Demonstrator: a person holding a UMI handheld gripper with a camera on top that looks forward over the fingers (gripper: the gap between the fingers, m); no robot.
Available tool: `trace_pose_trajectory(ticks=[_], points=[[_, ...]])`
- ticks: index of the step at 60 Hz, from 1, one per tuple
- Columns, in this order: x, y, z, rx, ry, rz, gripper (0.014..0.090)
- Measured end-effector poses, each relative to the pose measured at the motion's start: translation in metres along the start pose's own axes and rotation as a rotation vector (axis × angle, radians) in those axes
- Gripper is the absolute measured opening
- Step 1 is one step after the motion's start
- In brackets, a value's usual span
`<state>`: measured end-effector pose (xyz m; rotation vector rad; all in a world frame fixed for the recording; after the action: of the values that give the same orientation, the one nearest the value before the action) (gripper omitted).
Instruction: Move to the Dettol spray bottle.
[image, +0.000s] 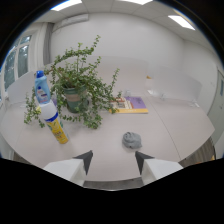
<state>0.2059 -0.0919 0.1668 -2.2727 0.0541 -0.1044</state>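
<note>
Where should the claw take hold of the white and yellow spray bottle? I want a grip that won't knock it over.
Grip the spray bottle around its narrow white upper body, below the blue collar, probably coming in level from the open table side. It stands leaning, with the blue bottle and potted plant close behind, so that side is crowded. The claw is open, with nothing between its fingers.

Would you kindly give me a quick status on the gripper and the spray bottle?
Gripper open, holding nothing. Spray bottle ahead, off toward the left finger, beside the potted plant. Grey cloth lies off the path.
</note>
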Motion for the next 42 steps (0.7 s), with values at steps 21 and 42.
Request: trace_pose_trajectory(ticks=[21,42], points=[[-0.042,0.026,-0.007,-0.012,0.004,-0.01,0.0837],[-0.169,0.054,-0.005,-0.038,-0.046,-0.001,0.0839]])
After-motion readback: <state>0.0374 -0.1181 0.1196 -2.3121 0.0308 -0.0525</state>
